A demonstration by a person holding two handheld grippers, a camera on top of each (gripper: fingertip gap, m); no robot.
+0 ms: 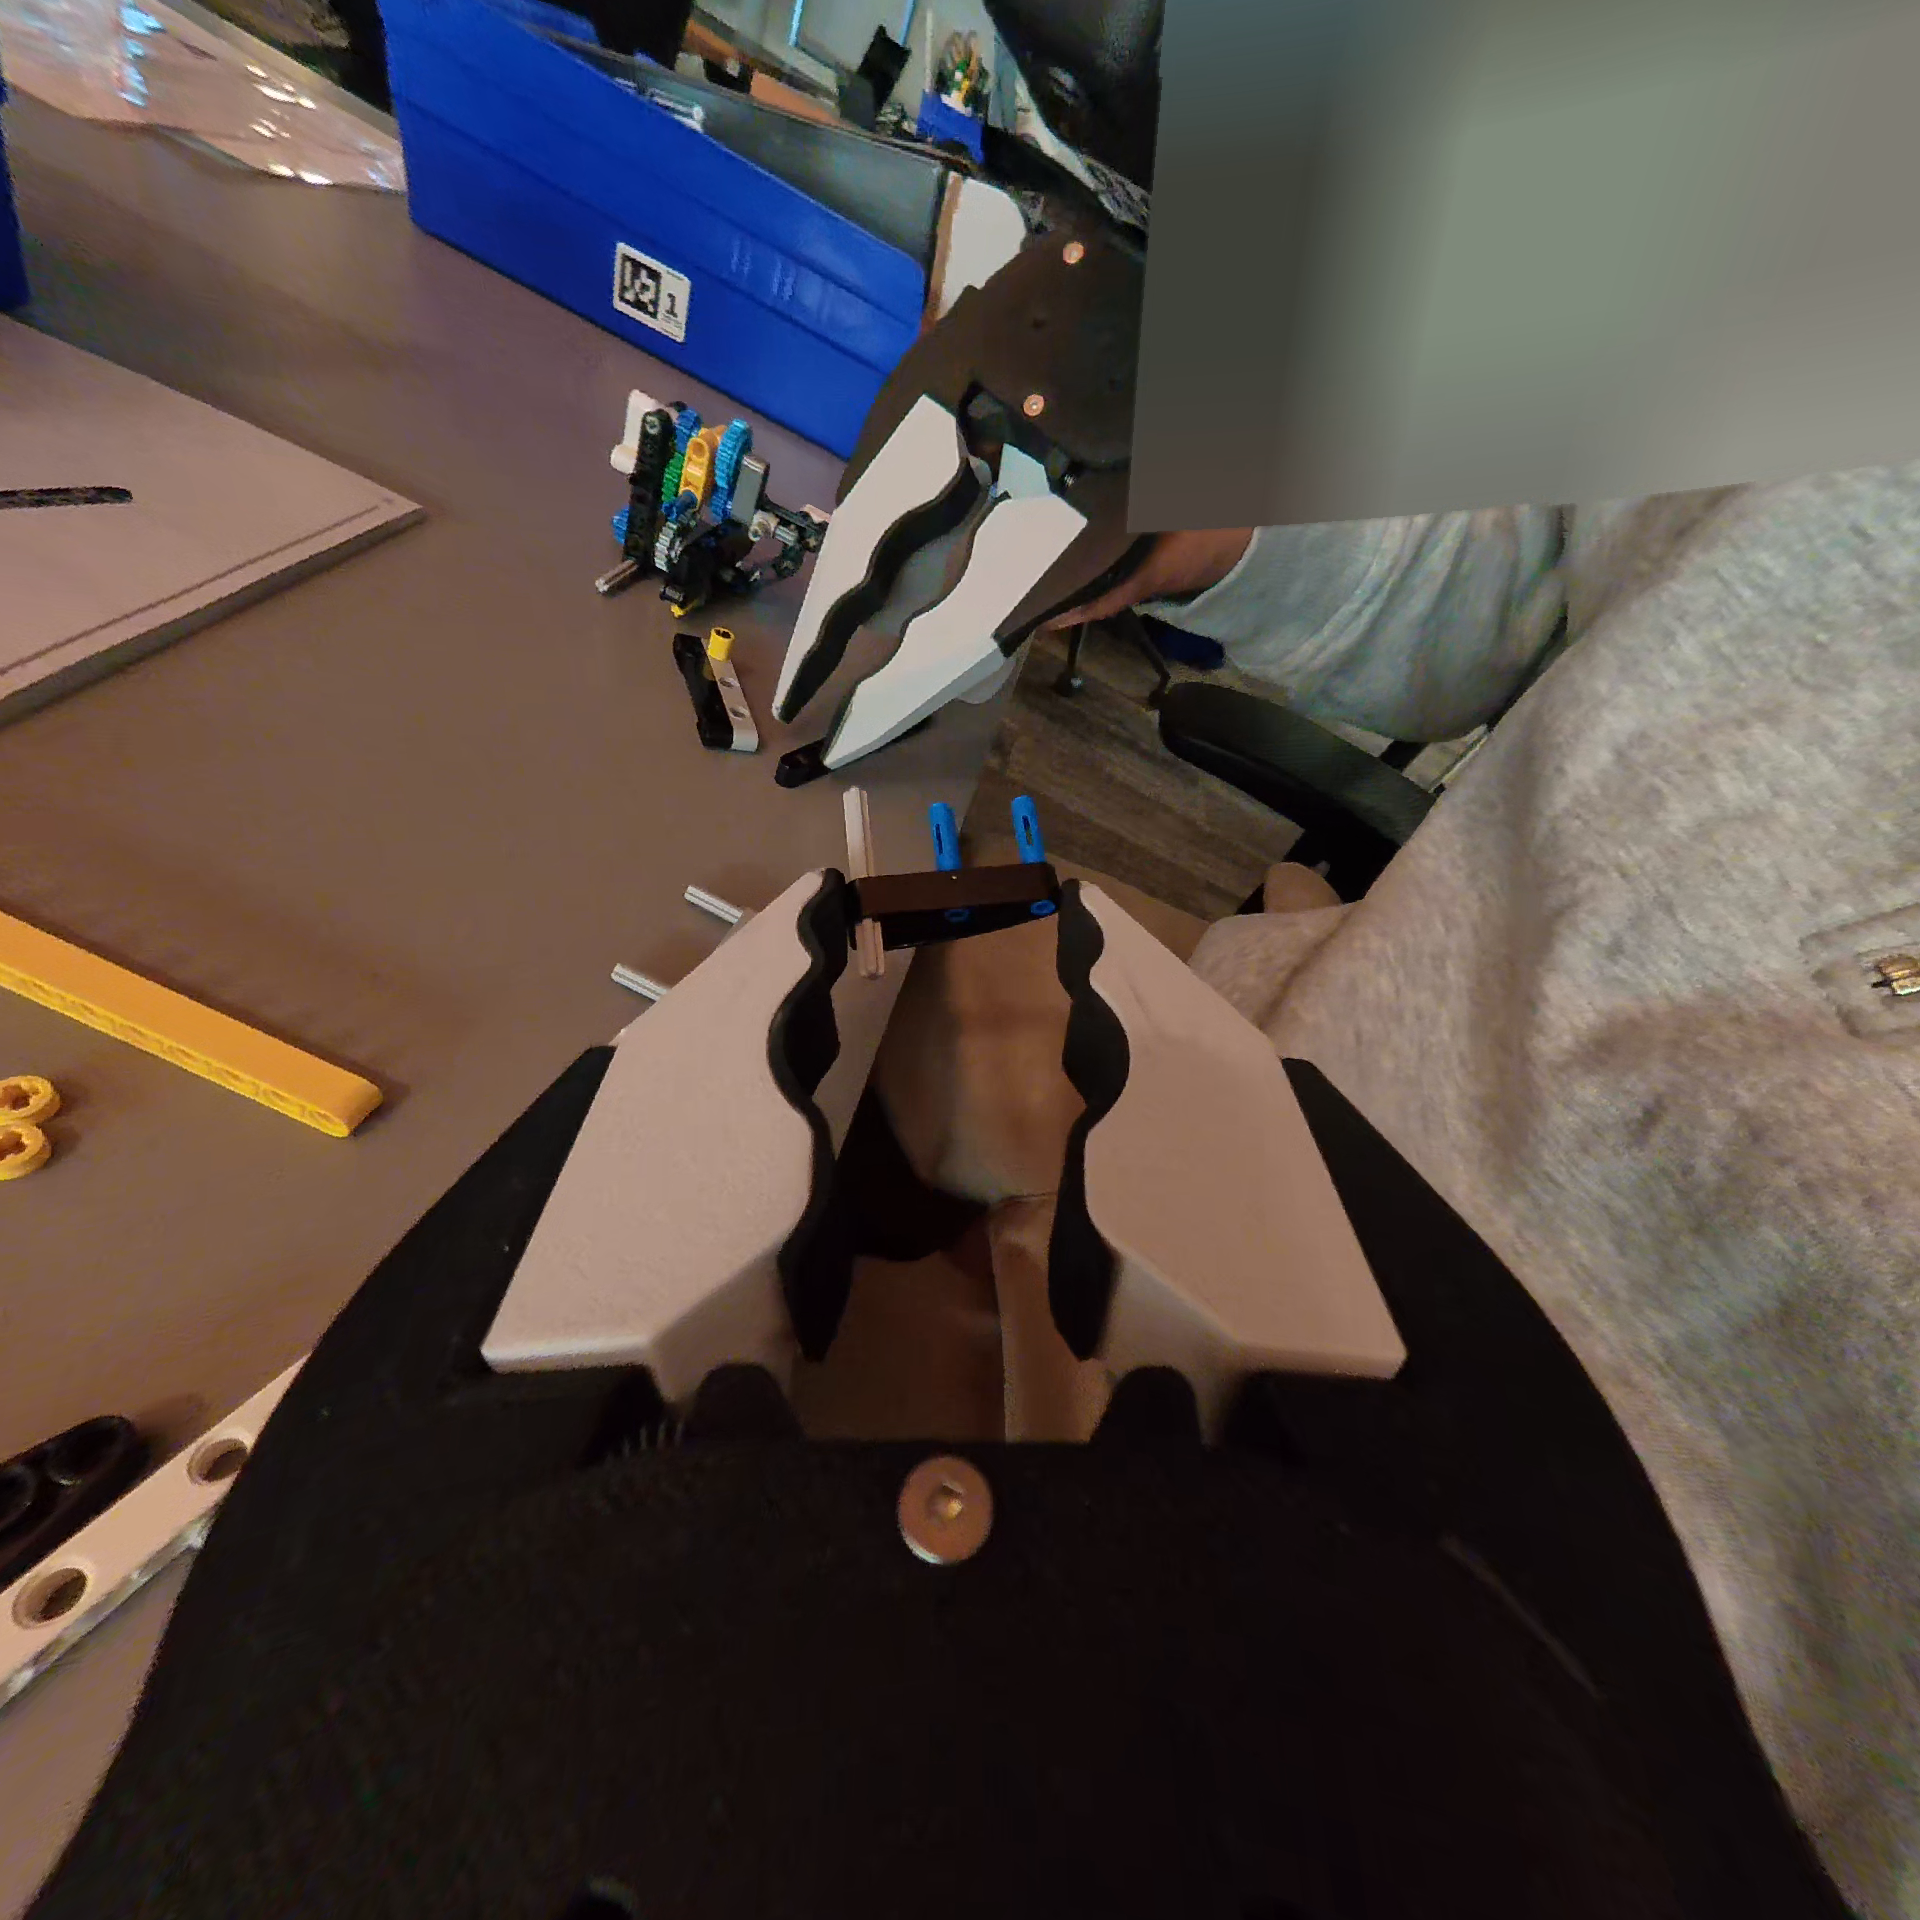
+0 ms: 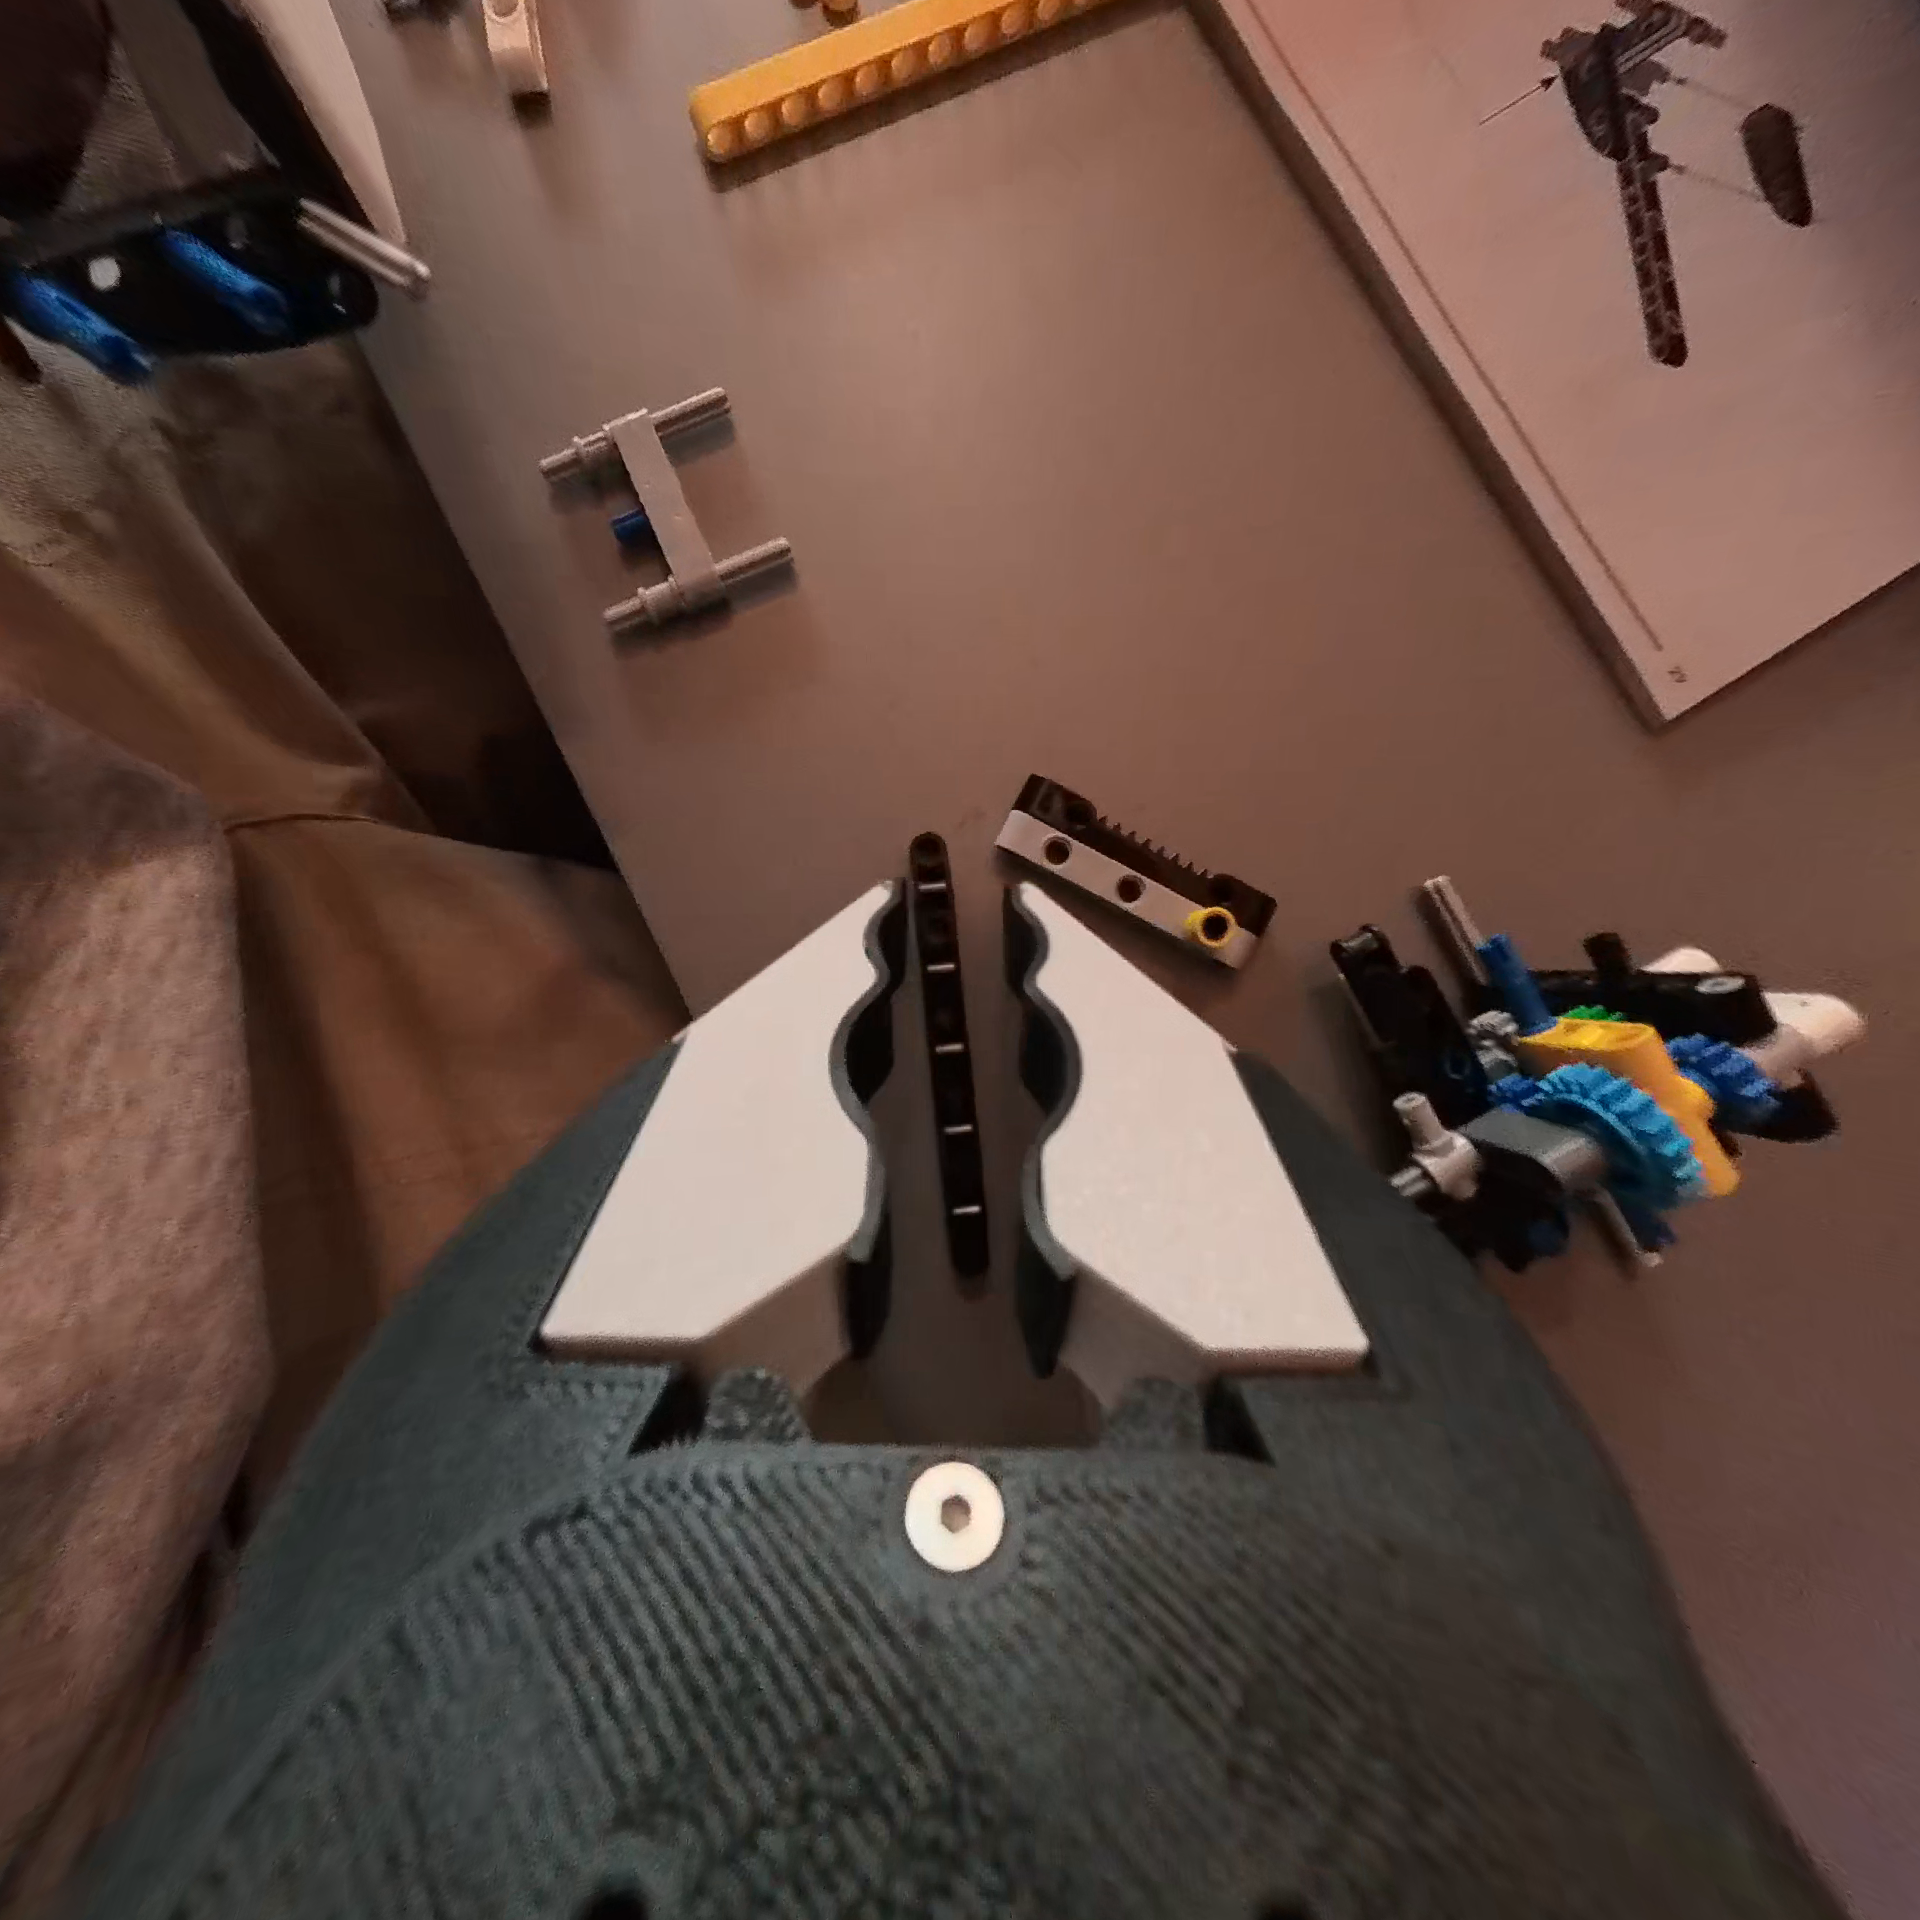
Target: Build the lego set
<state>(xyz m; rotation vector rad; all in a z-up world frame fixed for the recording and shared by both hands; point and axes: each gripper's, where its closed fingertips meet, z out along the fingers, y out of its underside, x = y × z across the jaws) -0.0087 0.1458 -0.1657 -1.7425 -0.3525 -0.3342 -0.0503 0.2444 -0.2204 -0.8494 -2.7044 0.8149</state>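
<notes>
My left gripper (image 1: 956, 906) is shut on a short black beam (image 1: 935, 891) with two blue pins (image 1: 943, 836) sticking out, held above the table's edge. The beam also shows at the top left of the right wrist view (image 2: 208, 301). My right gripper (image 2: 951, 896) is open and low over the table. Its fingers straddle a long thin black beam (image 2: 948, 1049) lying there, with a small gap on the right side. It also shows in the left wrist view (image 1: 816, 740). The part-built gear assembly (image 2: 1590, 1091) (image 1: 696, 509) stands just to its right.
A black-and-white piece with a toothed rack and a yellow pin (image 2: 1132, 883) lies ahead of the right fingers. A grey frame with two axles (image 2: 665, 509), a yellow beam (image 2: 904, 73) and the instruction booklet (image 2: 1558, 312) lie farther off. A blue bin (image 1: 644, 208) stands behind. Spacing between my two grippers at the tips: around 12 cm.
</notes>
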